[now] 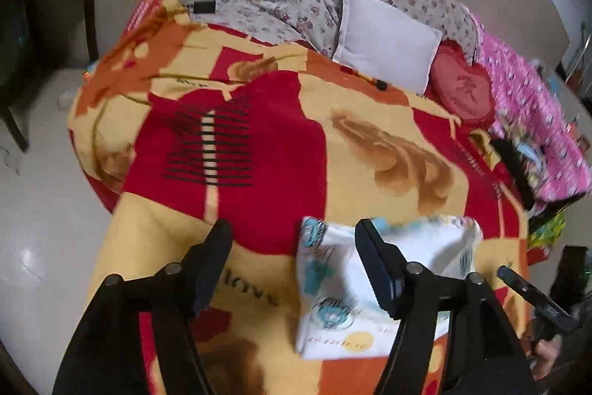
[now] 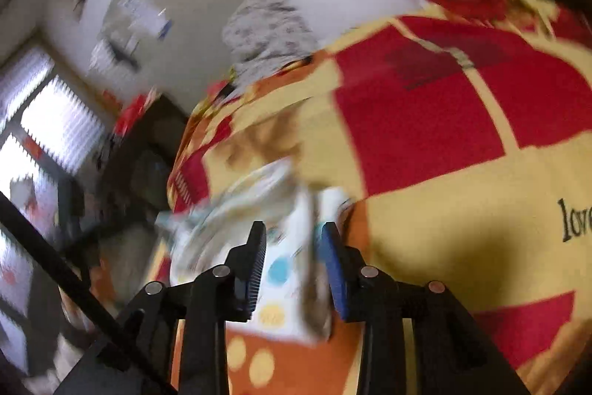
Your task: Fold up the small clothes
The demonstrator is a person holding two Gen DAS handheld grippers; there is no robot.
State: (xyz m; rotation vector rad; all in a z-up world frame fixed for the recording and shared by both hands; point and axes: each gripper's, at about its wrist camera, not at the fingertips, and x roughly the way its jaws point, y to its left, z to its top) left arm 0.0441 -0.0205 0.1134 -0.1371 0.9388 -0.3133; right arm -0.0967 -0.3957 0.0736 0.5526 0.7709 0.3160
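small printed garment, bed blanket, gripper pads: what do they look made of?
Small printed garment: thin matte woven cloth, likely cotton; it creases and folds limply.
Blanket: thick fuzzy plush, probably fleece; soft nap, blurred pattern edges.
Right gripper pads: blue, ribbed like the black one opposite; rubber or plastic, hard to tell. Finger bodies: matte black plastic, apparently.

Black left claw (image 1: 292, 243), blue pads, silver pivot screws

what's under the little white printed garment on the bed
The white printed garment lies on the red, yellow and orange blanket, near its front edge. Whatever sits directly beneath the cloth is covered.
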